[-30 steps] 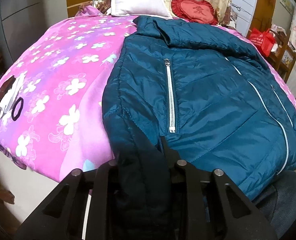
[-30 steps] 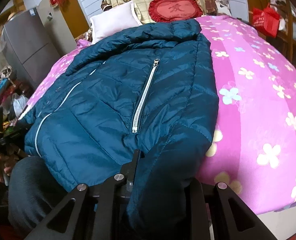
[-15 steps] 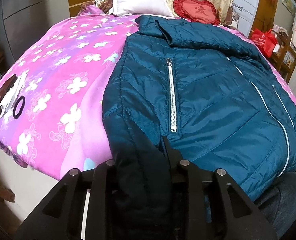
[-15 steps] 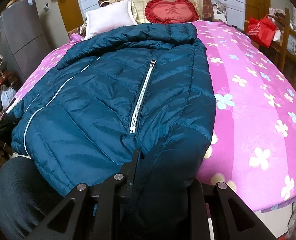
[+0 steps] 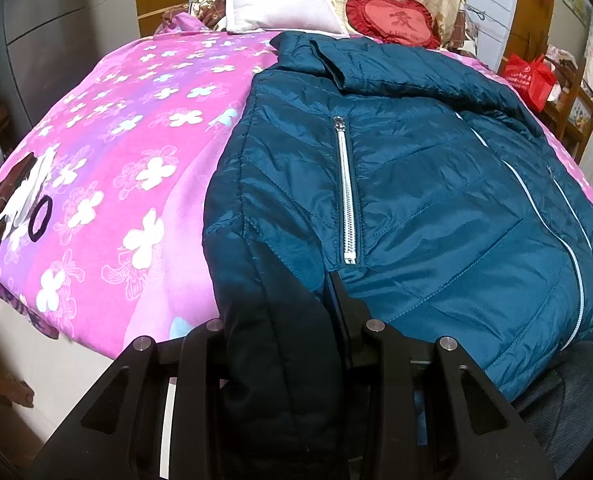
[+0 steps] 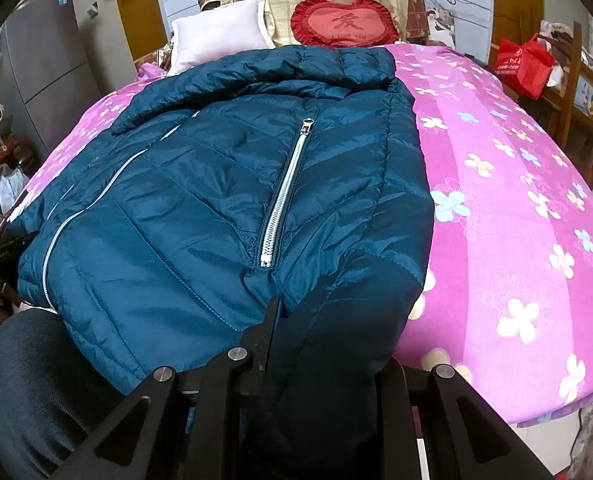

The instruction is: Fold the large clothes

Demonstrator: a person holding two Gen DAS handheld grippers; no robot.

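Note:
A dark teal quilted jacket (image 5: 436, 184) lies front-up on a pink flowered bedspread (image 5: 128, 148), collar toward the pillows, with white zippers. It also fills the right wrist view (image 6: 200, 208). My left gripper (image 5: 280, 320) is shut on the jacket's left sleeve end at the near edge of the bed. My right gripper (image 6: 320, 332) is shut on the right sleeve end the same way. The dark cuffs hang down between the fingers and hide the fingertips.
A white pillow (image 5: 276, 0) and a red heart cushion (image 5: 392, 20) sit at the bed's head. A black hair tie and a dark flat object (image 5: 0, 208) lie at the bed's left edge. A red bag (image 6: 524, 64) stands on wooden furniture at right. A grey cabinet (image 6: 44, 52) stands left.
Both grippers keep hold of the sleeve ends. The right wrist view has swung slightly, bringing the jacket more centred; the left view has barely shifted.

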